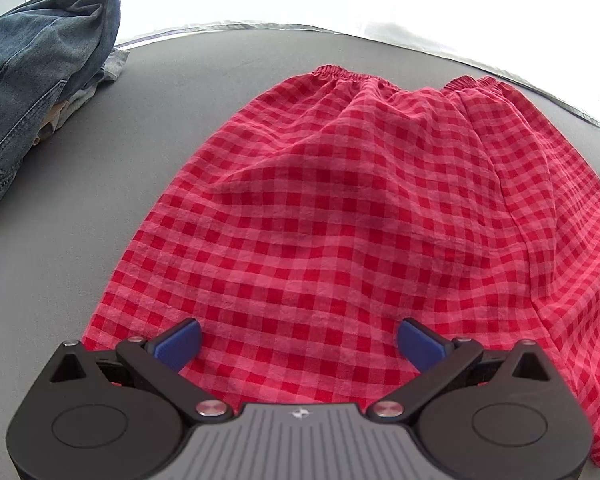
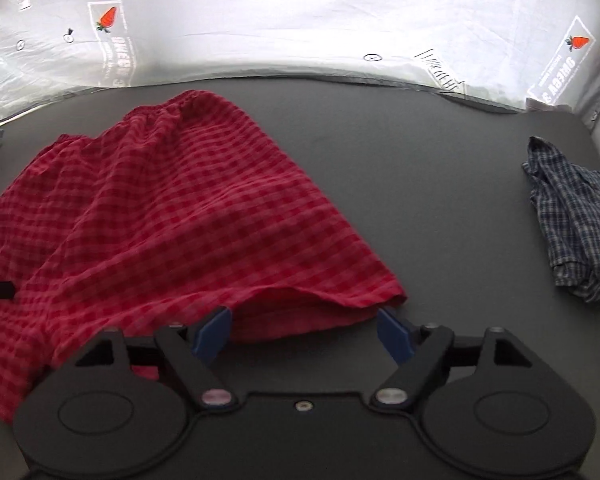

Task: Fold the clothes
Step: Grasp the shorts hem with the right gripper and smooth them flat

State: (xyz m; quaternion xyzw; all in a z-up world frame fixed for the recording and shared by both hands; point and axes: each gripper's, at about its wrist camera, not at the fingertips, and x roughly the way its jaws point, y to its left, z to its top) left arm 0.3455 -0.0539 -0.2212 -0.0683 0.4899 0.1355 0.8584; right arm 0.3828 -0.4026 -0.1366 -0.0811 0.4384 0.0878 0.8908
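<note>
Left wrist view: a heap of blue denim clothing [image 1: 40, 80] lies at the far left edge of the grey surface [image 1: 100, 220]. To its right a red gingham garment [image 1: 340, 208] is spread across the middle of the surface, its gathered elastic waistband [image 1: 348, 74] toward the far edge and its hem toward the near edge. The left hand-held gripper [image 1: 298, 344] hovers over the hem, released, its blue fingertips [image 1: 180, 342] wide apart with nothing between them. The backdrop is overexposed here.

Right wrist view: the same red gingham garment [image 2: 172, 216] fills the left half of the surface [image 2: 420, 184]; a black part at the frame's left edge rests on the cloth and cannot be identified. The garment's near right corner is slightly lifted, showing a second layer beneath. The right hand-held gripper [image 2: 306, 332] sits just before that hem, released, one blue fingertip [image 2: 214, 332] touching the cloth, the other [image 2: 394, 334] over bare surface. Only this view shows a crumpled blue plaid shirt [image 2: 576, 216] at the right edge and a white sheet with strawberry logos [image 2: 107, 17] behind the far edge.
</note>
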